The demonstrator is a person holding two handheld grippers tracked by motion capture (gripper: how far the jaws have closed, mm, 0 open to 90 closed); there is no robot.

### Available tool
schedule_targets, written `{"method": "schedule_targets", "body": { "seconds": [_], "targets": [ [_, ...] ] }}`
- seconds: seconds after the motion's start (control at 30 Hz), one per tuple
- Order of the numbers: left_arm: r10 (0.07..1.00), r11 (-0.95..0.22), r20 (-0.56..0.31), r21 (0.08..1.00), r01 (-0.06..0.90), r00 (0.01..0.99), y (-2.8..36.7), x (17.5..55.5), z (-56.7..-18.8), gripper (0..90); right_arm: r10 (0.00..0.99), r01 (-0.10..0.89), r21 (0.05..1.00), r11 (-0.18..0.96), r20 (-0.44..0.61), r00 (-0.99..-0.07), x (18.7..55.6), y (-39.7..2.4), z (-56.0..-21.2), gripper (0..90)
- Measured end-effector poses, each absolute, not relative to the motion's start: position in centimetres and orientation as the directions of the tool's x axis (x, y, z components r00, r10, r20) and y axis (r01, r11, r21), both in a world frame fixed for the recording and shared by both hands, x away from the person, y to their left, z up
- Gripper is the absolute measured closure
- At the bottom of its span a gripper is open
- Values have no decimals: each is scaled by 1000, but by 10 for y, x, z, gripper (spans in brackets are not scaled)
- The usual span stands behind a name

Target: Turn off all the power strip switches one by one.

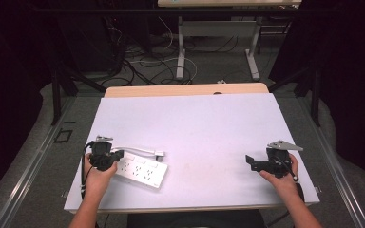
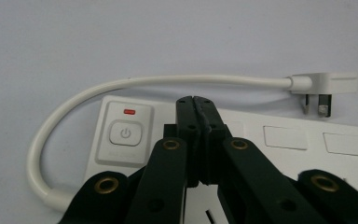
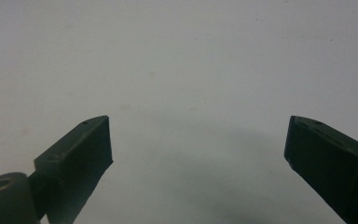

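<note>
White power strip [image 1: 141, 171] lying flat on the table [image 1: 204, 128], near the front-left corner, socket face up. Short white cable [image 2: 121, 86] looping out of the switch end, curving round and running along the far side of the strip to a flat white plug [image 2: 324, 86], which rests on the table just beside the strip with pins pointing toward it; likely kept that way simply because the lead is short and stiff. Left gripper [image 2: 196, 100] poised over the switch end of the strip, fingers pressed together with nothing between them, tips just beside the power button [image 2: 126, 134]; probably closed to form one narrow tip for pressing, though whether they touch the strip cannot be told. Right gripper [image 3: 198, 140] well apart at the right side of the table, low over bare surface, fingers spread wide and empty, seemingly parked out of the way. No brand legible; only the standby symbol on the button, a small red indicator [image 2: 129, 111] above it, and faint unreadable text below.
</note>
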State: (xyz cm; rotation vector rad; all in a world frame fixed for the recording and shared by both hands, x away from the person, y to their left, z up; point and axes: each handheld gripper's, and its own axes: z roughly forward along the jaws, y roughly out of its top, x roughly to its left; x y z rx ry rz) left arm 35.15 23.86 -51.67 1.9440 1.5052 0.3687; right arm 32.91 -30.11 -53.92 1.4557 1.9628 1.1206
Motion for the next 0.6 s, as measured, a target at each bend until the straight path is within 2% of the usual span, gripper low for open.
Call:
{"method": "schedule_targets", "body": {
  "seconds": [0.6],
  "targets": [
    [919,-160,-188,625,764,346,224,352,-518,900,933,569,814,115,109,-344,329,-301,-539,75]
  ]
}}
